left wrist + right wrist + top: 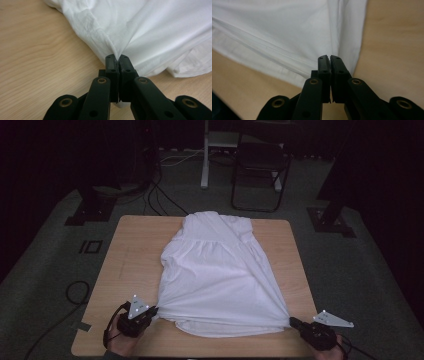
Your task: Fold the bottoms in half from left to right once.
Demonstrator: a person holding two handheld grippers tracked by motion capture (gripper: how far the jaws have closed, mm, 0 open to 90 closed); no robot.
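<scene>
Left gripper (154, 310) and right gripper (293, 322) each pinch a near corner of the white dress (220, 270) (jaws clamped tight) on the table (130, 260).

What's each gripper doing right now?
Left gripper: shut on the white garment.
Right gripper: shut on the white garment's other near corner.
</scene>
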